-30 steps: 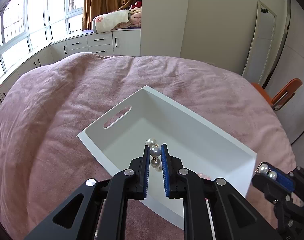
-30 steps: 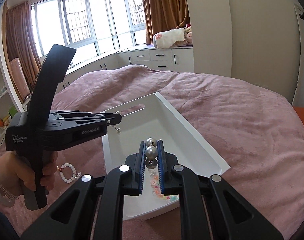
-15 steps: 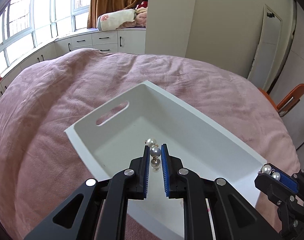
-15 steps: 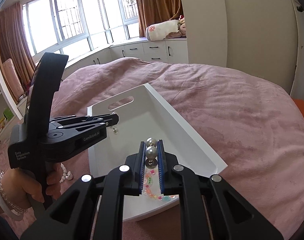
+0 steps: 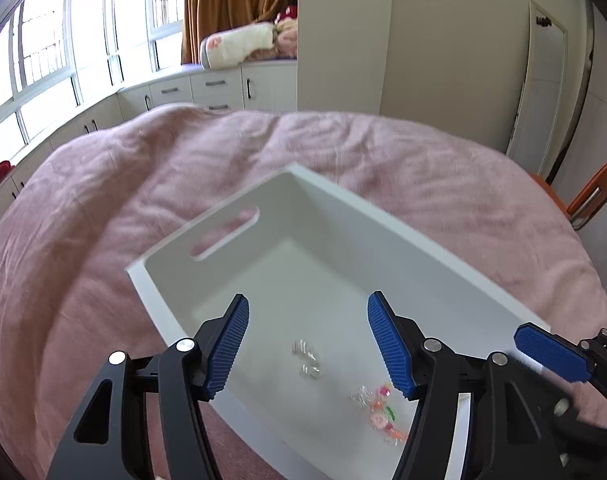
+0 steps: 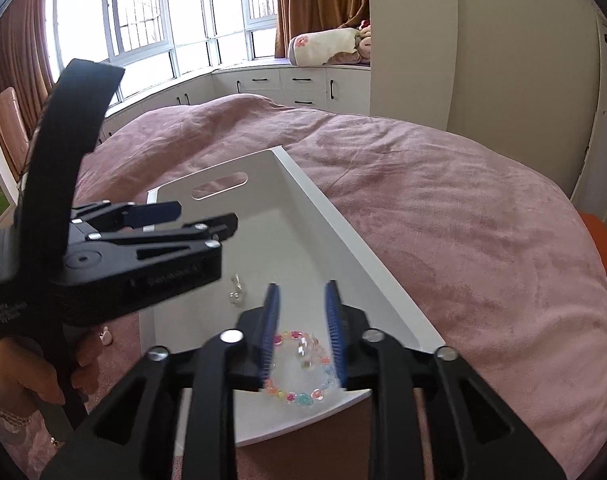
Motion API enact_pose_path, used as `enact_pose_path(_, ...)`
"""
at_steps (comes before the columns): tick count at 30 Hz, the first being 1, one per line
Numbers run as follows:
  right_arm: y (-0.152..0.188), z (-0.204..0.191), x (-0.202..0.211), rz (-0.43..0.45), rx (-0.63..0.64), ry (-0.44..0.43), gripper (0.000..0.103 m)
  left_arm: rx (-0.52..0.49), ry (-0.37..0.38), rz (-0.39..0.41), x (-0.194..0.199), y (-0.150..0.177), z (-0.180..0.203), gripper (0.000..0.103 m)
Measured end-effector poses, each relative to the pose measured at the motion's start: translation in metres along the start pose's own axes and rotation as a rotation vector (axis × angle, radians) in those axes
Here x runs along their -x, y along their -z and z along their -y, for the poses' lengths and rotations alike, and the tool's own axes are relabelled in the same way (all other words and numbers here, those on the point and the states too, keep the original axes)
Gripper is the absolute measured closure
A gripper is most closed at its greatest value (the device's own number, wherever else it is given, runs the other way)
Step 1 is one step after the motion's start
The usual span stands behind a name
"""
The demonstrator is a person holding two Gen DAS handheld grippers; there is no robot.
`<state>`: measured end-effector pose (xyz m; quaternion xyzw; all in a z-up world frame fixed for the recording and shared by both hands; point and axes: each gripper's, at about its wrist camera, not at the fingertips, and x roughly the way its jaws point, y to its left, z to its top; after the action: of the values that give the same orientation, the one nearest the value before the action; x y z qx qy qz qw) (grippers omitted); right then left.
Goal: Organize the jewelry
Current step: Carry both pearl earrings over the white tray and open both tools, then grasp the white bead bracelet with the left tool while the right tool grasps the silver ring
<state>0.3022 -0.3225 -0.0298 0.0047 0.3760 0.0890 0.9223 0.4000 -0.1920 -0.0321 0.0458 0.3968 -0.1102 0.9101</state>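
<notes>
Hanging over the white tray [image 5: 355,204] with fingers wide apart and empty, the left gripper [image 5: 307,344] and right gripper [image 6: 301,320] have pearl earrings [image 5: 307,360] lying just below, nearer the left.

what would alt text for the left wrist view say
The left gripper is open above a white tray on a pink bedspread. On the tray floor lie a blurred pearl earring and a colourful bead bracelet. The right gripper enters at the right edge.
</notes>
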Motion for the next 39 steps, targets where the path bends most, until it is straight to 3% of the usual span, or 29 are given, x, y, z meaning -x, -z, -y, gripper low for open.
enact_pose_path(1,0.001,0.000,0.002,0.017,-0.003,0.011,0.039,-0.003,-0.002,0.010,0.004,-0.003,-0.004,0.035)
enact_pose_path(4,0.000,0.002,0.005,0.029,-0.030,0.000,0.038,-0.010,-0.027,0.024,0.012,-0.007,-0.017,0.029)
enact_pose_path(8,-0.001,-0.003,0.010,0.063,-0.037,0.013,0.029,-0.022,-0.095,0.059,0.025,-0.007,-0.035,0.014)
enact_pose_path(12,-0.002,-0.013,0.017,0.096,-0.027,0.038,0.022,-0.062,-0.149,0.112,0.045,-0.002,-0.055,0.012)
enact_pose_path(14,-0.002,-0.018,0.023,0.114,-0.033,0.047,0.013,-0.065,-0.160,0.127,0.057,0.001,-0.067,0.012)
enact_pose_path(19,0.003,-0.040,0.050,0.202,-0.015,0.030,0.007,0.008,-0.182,0.160,0.087,0.024,-0.108,0.010)
enact_pose_path(23,0.015,-0.072,0.076,0.281,0.061,-0.035,0.005,0.032,-0.206,0.120,0.092,0.057,-0.142,0.010)
enact_pose_path(30,0.049,-0.139,0.100,0.340,0.239,-0.148,0.005,0.015,-0.271,0.022,0.096,0.125,-0.178,0.010)
enact_pose_path(33,0.067,-0.165,0.100,0.330,0.310,-0.203,0.005,0.046,-0.256,-0.014,0.096,0.149,-0.188,0.010)
enact_pose_path(39,0.110,-0.198,0.080,0.223,0.425,-0.248,0.005,0.118,-0.213,-0.059,0.097,0.182,-0.195,0.010)
